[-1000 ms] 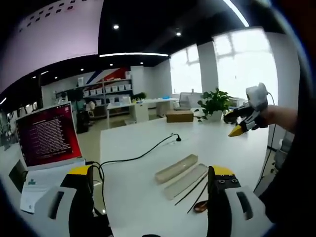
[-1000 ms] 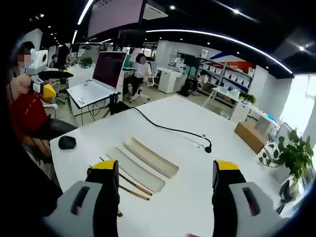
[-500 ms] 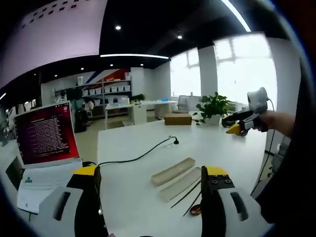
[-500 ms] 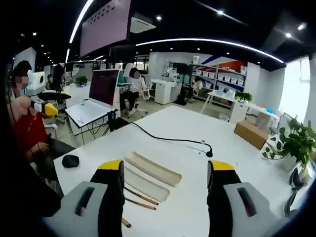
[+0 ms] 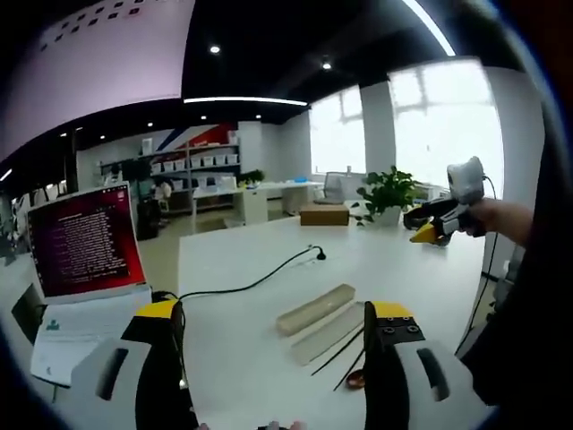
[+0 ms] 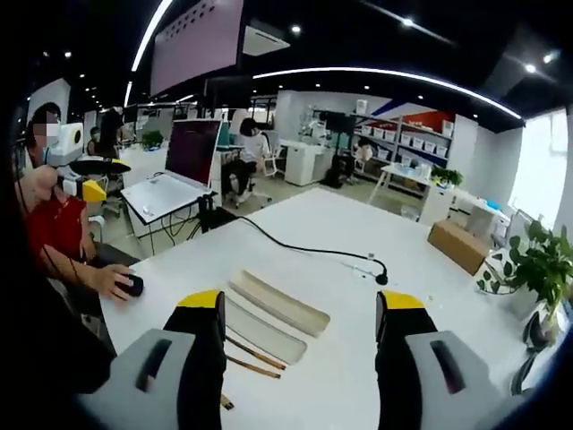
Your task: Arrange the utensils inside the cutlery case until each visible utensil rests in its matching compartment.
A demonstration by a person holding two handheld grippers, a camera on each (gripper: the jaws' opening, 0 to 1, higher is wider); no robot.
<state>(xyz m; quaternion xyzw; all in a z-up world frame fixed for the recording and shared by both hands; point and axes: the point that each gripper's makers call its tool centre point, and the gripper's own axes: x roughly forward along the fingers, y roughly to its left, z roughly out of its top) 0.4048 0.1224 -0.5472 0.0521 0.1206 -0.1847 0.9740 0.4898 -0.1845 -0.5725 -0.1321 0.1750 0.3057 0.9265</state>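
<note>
- A white table is carrying everything.
- Two beige case halves are lying side by side on it.
- Thin wooden utensils are resting just beside them.
- A black cable is trailing across the top.
- A cardboard box is sitting near the far edge.

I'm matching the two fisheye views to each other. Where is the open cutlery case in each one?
Left gripper view: cutlery case low, right of centre, near the right jaw.
Right gripper view: case low, centre, between the jaws.
Shared landmark: black cable just beyond it.
</note>
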